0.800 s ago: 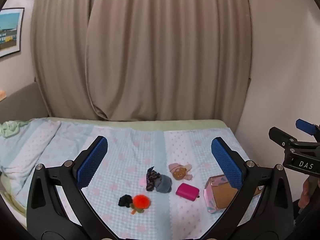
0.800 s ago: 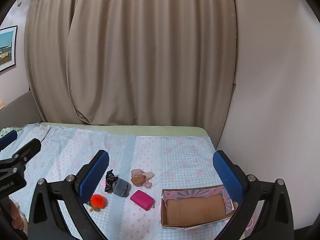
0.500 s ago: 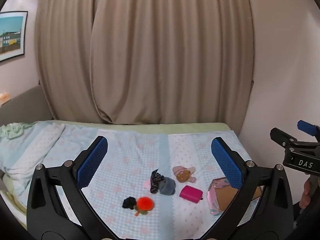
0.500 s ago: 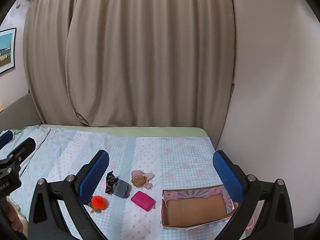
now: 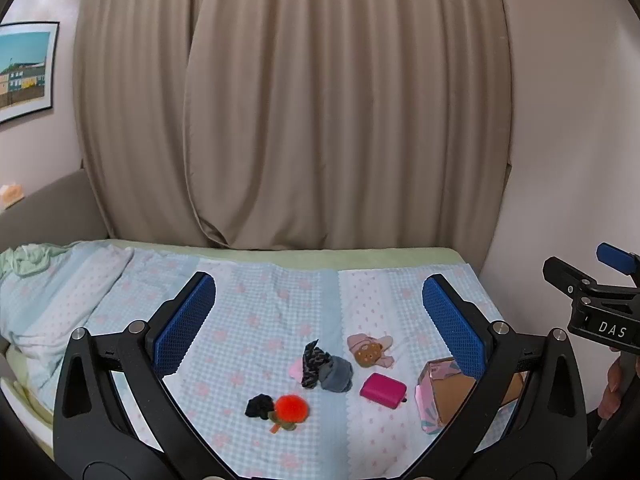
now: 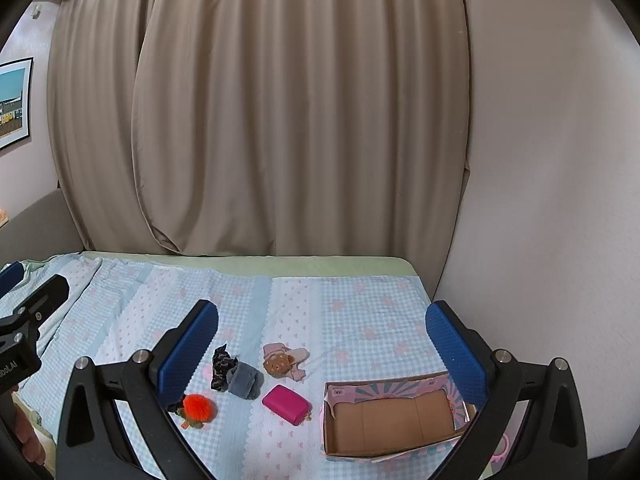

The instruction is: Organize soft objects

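Small soft things lie on a bed with a blue checked sheet (image 5: 260, 320). An orange pompom (image 5: 291, 407) (image 6: 199, 406) sits beside a black scrunchie (image 5: 259, 405). Behind them lie a grey roll with a dark patterned cloth (image 5: 334, 368) (image 6: 242, 379), a pink-and-brown plush (image 5: 368, 353) (image 6: 280, 363) and a magenta pouch (image 5: 383, 390) (image 6: 286, 404). An empty pink cardboard box (image 6: 390, 420) (image 5: 436, 396) stands at the right. My left gripper (image 5: 319, 324) and right gripper (image 6: 322, 350) both hang open above the bed, holding nothing.
Beige curtains (image 5: 320, 120) hang behind the bed, and a plain wall (image 6: 540, 200) closes the right side. A crumpled light-green cloth (image 5: 28, 258) lies at the far left. A framed picture (image 5: 24, 72) hangs on the left wall.
Both views have tilted upward a little, so the objects sit slightly lower in frame. Nothing on the bed has moved and both grippers stay open.
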A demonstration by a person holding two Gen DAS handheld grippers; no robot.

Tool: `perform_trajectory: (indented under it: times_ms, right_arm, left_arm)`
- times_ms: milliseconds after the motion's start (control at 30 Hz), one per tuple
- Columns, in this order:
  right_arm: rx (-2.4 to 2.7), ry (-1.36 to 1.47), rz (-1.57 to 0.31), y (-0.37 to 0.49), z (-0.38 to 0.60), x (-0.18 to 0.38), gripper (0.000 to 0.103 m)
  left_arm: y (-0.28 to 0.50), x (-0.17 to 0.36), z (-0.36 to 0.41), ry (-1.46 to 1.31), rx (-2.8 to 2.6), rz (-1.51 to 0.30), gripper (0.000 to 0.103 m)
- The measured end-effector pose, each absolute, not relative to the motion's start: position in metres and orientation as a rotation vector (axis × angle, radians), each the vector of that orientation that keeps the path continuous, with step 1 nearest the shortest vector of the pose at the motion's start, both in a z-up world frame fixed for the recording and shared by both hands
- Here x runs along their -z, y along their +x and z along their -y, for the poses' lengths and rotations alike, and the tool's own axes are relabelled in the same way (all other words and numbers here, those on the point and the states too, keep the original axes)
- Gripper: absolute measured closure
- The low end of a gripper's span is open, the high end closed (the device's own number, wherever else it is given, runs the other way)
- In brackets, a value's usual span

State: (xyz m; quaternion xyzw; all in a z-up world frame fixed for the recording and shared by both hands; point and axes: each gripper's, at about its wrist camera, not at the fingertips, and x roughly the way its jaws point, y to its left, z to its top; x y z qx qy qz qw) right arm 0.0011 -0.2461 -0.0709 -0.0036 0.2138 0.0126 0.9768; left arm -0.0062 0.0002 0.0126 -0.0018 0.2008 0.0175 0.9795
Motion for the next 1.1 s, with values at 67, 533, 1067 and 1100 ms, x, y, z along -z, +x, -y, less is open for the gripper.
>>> perform_trajectory:
  times_ms: [67,533,1067,1100]
  right_arm:
    - [-0.026,-0.009,-0.429,0.003,0.246,0.070,0.000]
    - [-0.041,0.000,-0.444,0.015,0.246,0.067,0.000]
    - [-0.044,0.004,-0.434,0.014,0.248,0.073,0.000]
    - [-0.044,0.003,-0.433,0.013,0.249,0.074,0.000]
  left_arm:
    - [-0.006,-0.013,0.000,-0.002,-0.038,-0.402,0.000]
    - [-0.005,-0.011,-0.001,0.001,-0.040,-0.399,0.000]
    - [-0.007,-0.014,0.000,0.004,-0.037,-0.394,0.000]
    - [-0.007,-0.014,0.001,0.004,-0.036,-0.394,0.000]
